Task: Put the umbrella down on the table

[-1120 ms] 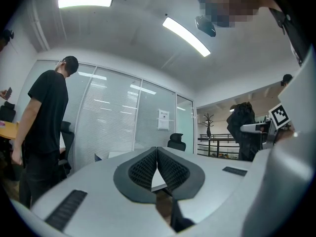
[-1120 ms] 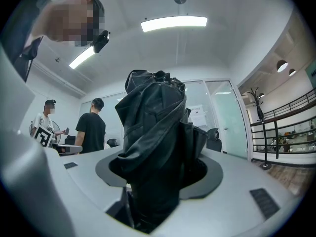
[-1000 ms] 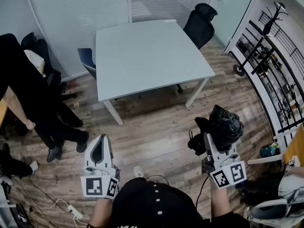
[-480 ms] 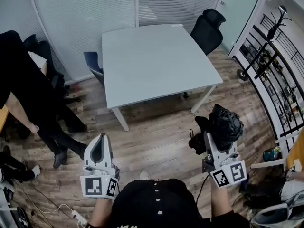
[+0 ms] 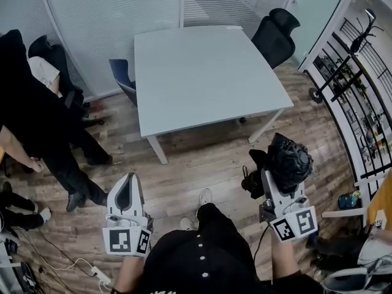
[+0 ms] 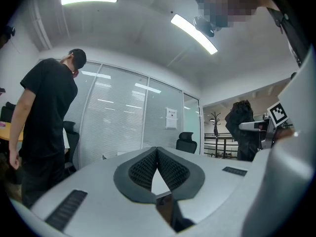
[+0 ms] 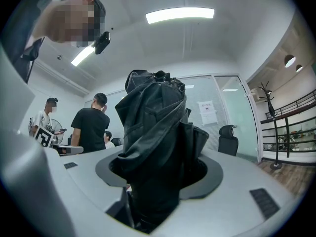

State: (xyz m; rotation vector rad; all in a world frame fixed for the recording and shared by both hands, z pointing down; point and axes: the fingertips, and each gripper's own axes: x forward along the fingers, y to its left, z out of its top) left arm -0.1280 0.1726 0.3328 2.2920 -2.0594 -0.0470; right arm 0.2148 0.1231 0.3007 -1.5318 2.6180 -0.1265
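A black folded umbrella point(image 5: 289, 159) stands upright in my right gripper point(image 5: 277, 184), which is shut on its lower part above the wooden floor. In the right gripper view the umbrella point(image 7: 155, 132) fills the space between the jaws of that gripper point(image 7: 158, 177). My left gripper point(image 5: 125, 192) hangs at the lower left, shut with nothing in it; in its own view the left gripper point(image 6: 157, 151) has its dark pads meeting at the tips. The pale grey square table point(image 5: 202, 72) stands ahead, its top bare, well beyond both grippers.
A black office chair point(image 5: 275, 35) sits at the table's far right corner and a blue chair point(image 5: 122, 81) at its left side. A person in black point(image 5: 37, 121) stands at left. Metal shelving point(image 5: 355, 103) runs along the right. A power strip point(image 5: 98, 275) lies on the floor.
I have walked forward: the table has come nearer and shifted right in view, and my foot shows between the grippers. The umbrella stays in the right gripper. The person at left has shifted.
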